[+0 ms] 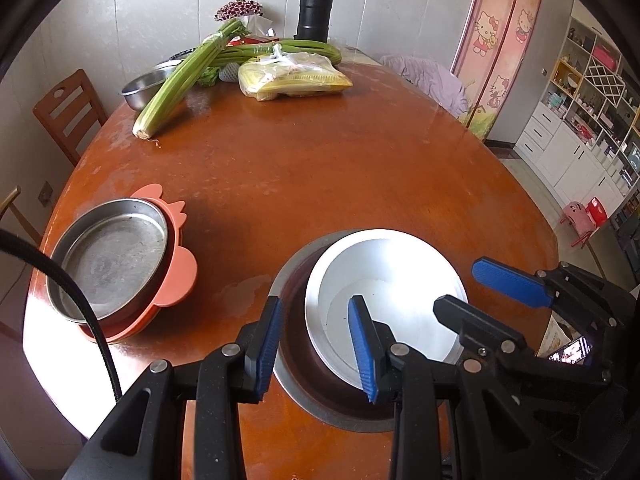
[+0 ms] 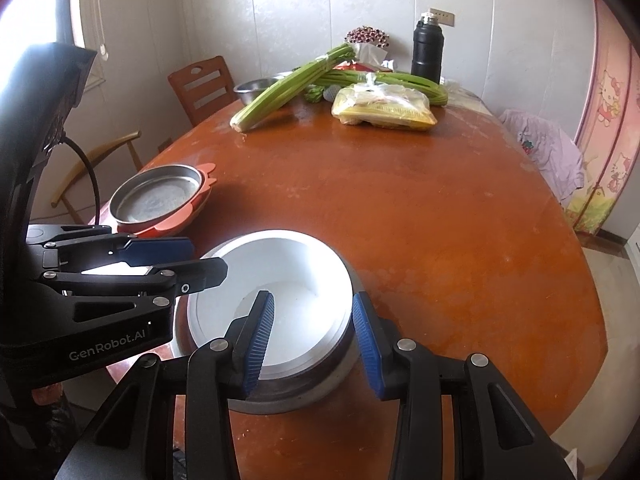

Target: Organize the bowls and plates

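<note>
A white bowl (image 1: 394, 280) sits tilted inside a larger steel bowl (image 1: 292, 384) at the near edge of the round table; both show in the right wrist view, white bowl (image 2: 288, 264) in steel bowl (image 2: 304, 388). My left gripper (image 1: 316, 346) is open, its fingers astride the steel bowl's left rim. My right gripper (image 2: 312, 340) is open, astride the bowls' right rim; it shows in the left wrist view (image 1: 464, 292). A steel pan (image 1: 108, 264) rests on stacked orange plates (image 1: 180, 280) at the left.
At the table's far side lie celery (image 1: 184, 76), a bagged yellow packet (image 1: 292, 76), a steel basin (image 1: 144, 86) and a black flask (image 1: 314, 10). A wooden chair (image 1: 66, 112) stands at the left. A cable (image 1: 92, 320) hangs near the pan.
</note>
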Tool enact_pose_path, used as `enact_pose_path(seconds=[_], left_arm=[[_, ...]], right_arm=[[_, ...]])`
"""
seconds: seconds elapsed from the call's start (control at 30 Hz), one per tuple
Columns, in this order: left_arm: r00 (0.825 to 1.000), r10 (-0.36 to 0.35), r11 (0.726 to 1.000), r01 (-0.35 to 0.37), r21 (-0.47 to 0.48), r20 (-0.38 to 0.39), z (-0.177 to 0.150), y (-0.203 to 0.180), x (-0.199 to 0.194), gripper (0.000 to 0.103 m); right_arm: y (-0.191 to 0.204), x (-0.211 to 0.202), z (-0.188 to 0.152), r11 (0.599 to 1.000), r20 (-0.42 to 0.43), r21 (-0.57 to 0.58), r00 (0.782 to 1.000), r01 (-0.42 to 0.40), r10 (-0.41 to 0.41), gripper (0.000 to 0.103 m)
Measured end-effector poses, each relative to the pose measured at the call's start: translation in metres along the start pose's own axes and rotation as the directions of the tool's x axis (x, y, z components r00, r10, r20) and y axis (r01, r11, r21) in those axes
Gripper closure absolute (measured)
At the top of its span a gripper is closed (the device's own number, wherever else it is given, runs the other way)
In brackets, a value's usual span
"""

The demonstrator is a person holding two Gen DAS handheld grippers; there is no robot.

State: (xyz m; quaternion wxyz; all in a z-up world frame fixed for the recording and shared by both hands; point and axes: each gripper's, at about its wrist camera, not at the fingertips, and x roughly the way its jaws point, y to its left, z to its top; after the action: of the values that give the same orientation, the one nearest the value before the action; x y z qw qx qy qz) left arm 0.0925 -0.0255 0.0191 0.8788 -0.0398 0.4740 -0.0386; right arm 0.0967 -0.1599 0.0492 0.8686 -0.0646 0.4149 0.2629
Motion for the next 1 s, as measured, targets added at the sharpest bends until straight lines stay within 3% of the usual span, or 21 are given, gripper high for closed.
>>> enact_pose_path(seconds=[0.73,1.0], left_arm=[[0.998,0.022,0.999,-0.019,-0.050,0.051,-0.003,0.016,-0.024,0.061],[0.999,-0.005,0.997,0.008,-0.073,0.043,-0.007,0.024,-0.024,0.056]], right_arm=[[-0.015,-0.031,0.011,0.998,0.084,0.060,0.996,0.033,-0.038,0.052],[-0.029,-0.026,0.009,0.993,0.061,0.115,0.998,0.017,-0.025,0.046]])
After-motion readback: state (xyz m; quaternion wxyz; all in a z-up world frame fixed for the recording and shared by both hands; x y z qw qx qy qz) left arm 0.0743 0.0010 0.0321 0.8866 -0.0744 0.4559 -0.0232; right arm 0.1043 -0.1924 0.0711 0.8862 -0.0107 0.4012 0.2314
